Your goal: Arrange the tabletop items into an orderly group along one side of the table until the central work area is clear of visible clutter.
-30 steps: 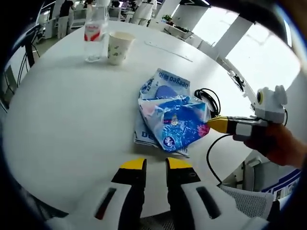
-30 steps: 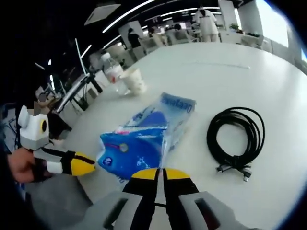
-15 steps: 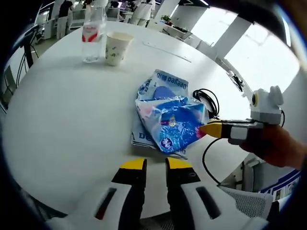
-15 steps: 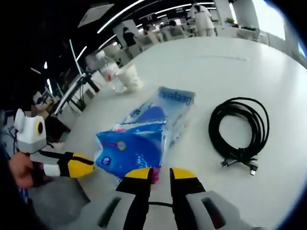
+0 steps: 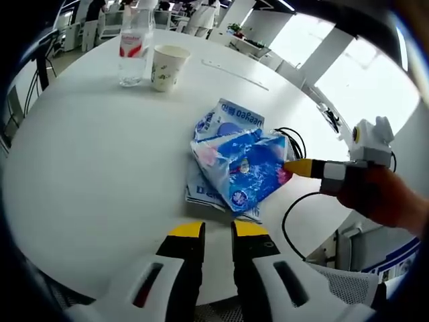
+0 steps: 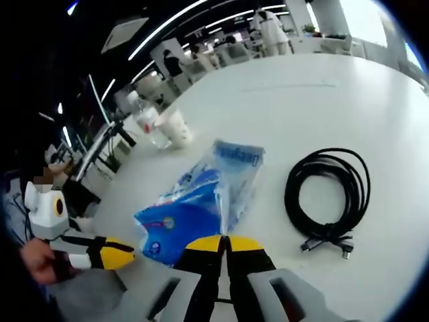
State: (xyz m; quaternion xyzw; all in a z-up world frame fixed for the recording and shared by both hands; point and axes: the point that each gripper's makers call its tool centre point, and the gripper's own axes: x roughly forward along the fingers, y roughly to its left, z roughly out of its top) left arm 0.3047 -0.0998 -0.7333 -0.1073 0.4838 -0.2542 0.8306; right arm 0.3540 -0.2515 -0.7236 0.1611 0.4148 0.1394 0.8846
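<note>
**Right tongs pinch the blue packet at the bench's near edge**

The right tongs (image 6: 223, 243) are closed on a corner of the crumpled blue plastic packet (image 6: 191, 215), lifting that side; half a second ago their jaws stood apart just short of it. In the left gripper view these tongs come in from the right, yellow tips against the packet. The left tongs (image 5: 217, 231) hover over the near edge of the white round bench (image 5: 87, 154), jaws slightly parted and holding nothing, as before. The packet lies on a flatter blue-and-white bag (image 5: 234, 117) whose print is not clearly readable. Just beside the bags, a coiled black cable (image 6: 328, 198) lies apart. Towards the far edge, a red-labelled water bottle (image 5: 133, 47) stands beside a paper cup (image 5: 166, 66).
</note>
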